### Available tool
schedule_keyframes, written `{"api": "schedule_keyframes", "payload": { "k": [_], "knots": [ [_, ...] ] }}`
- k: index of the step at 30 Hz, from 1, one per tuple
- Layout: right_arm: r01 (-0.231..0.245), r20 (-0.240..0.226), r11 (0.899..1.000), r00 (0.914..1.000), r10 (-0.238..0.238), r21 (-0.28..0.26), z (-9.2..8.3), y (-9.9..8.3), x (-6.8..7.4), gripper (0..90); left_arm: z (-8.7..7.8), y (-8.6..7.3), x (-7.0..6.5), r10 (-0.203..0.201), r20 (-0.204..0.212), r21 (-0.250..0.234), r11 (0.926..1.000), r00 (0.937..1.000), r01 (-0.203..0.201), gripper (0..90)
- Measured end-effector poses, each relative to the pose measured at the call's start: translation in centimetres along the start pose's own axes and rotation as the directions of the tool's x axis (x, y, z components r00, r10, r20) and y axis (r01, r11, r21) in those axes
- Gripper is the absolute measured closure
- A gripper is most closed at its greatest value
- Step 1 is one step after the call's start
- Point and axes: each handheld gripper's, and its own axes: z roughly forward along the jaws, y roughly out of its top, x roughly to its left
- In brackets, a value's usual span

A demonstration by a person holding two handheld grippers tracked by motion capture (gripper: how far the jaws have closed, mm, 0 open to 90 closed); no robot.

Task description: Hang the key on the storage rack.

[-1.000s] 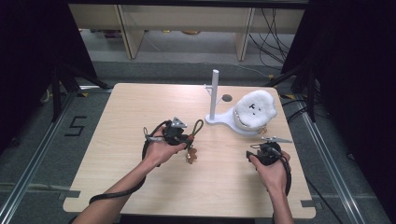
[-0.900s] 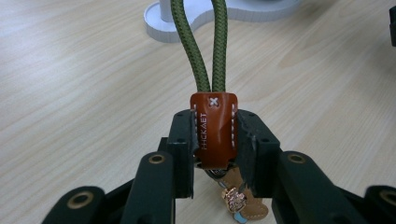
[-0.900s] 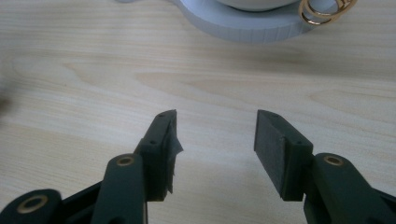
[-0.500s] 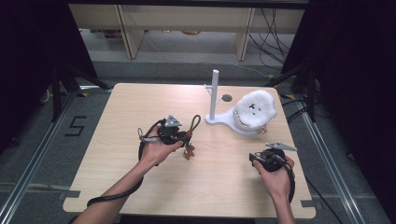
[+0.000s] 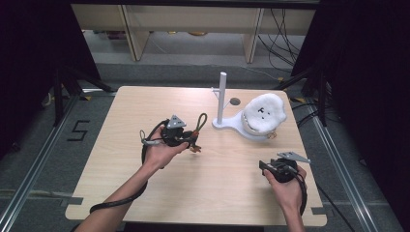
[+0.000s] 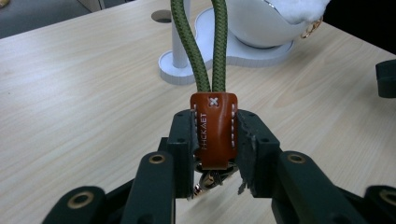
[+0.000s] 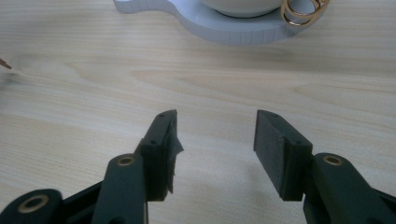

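Plywood table [image 5: 121, 159] fills most of the high view, pale and bare apart from a few things toward its far right. Largest of those is a white stand [image 5: 241, 126] with a flat base, an upright post [image 5: 222, 96] at its left and a round white bowl [image 5: 263, 113] at its right, topped with something white and fluffy. A gold ring [image 7: 303, 10] rests against the base edge below the bowl, seen close in the right gripper view. A small dark round hole [image 5: 235, 101] sits in the tabletop just behind the post. Nothing lies between the stand and either hand. The left hand [image 5: 162, 153] reaches in from the bottom, raised over the table's middle left, and its left gripper [image 6: 215, 140] points toward the post, jaws pinching a brown leather tab [image 6: 214, 130] from both sides. A green cord loop [image 5: 199, 123] rises from that tab toward the stand, and a metal clasp [image 6: 210, 179] hangs below it between the jaws. The right hand [image 5: 285, 186] rests low near the table's front right corner, well apart from the left, and its right gripper [image 7: 215, 149] has jaws spread wide over bare wood, aimed at the stand's base.
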Motion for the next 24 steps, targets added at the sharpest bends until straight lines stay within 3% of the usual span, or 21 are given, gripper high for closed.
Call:
{"api": "schedule_keyframes", "payload": {
  "k": [4, 9, 12, 17, 18, 19, 21, 22, 24],
  "knots": [
    [0.000, 0.006, 1.000, 1.0000, 0.000, -0.007, -0.1, -0.1, 0.0, 50.5, -0.2, 0.3, 0.2, 0.013, 0.007, 0.010, 0.9999, 0.9999, -0.013, 68.3],
    [-0.005, -0.004, 0.999, 1.0000, 0.005, -0.034, -0.1, -0.4, -0.1, 50.6, -0.3, 0.7, 0.1, 0.005, 0.007, -0.017, 0.9998, 1.0000, -0.005, 68.2],
    [-0.005, 0.007, 0.999, 1.0000, 0.005, -0.036, -0.1, -0.4, 0.0, 50.5, -0.5, 1.0, 0.1, 0.030, -0.005, -0.017, 0.9994, 0.9995, -0.030, 68.2],
    [-0.006, 0.001, 0.999, 1.0000, 0.006, -0.047, -0.2, -0.4, 0.0, 50.5, -0.7, 1.6, 0.0, 0.031, -0.012, -0.052, 0.9981, 0.9994, -0.032, 68.2],
    [-0.048, -0.004, 0.998, 0.9989, 0.047, -0.047, -0.2, -0.5, 0.3, 50.5, -0.7, 1.6, 0.1, 0.032, -0.005, -0.054, 0.9980, 0.9995, -0.032, 68.2],
    [-0.008, -0.004, 0.998, 1.0000, 0.007, -0.056, -0.1, -0.5, 0.0, 50.4, -0.8, 1.8, 0.0, 0.032, -0.011, -0.058, 0.9978, 0.9994, -0.033, 68.2],
    [-0.009, -0.012, 0.998, 0.9999, 0.009, -0.060, -0.2, -0.5, -0.1, 50.4, -0.9, 2.0, 0.1, 0.051, -0.013, -0.052, 0.9973, 0.9986, -0.051, 68.2],
    [-0.006, 0.010, 0.999, 0.9999, 0.006, -0.052, -0.2, -0.5, 0.0, 50.4, -0.9, 2.1, -0.1, 0.041, -0.014, -0.057, 0.9975, 0.9991, -0.042, 68.2],
    [-0.008, 0.002, 0.998, 1.0000, 0.008, -0.065, -0.1, -0.5, -0.1, 50.4, -0.8, 2.3, -0.1, 0.041, -0.013, -0.069, 0.9967, 0.9991, -0.041, 68.2]
  ]
}}
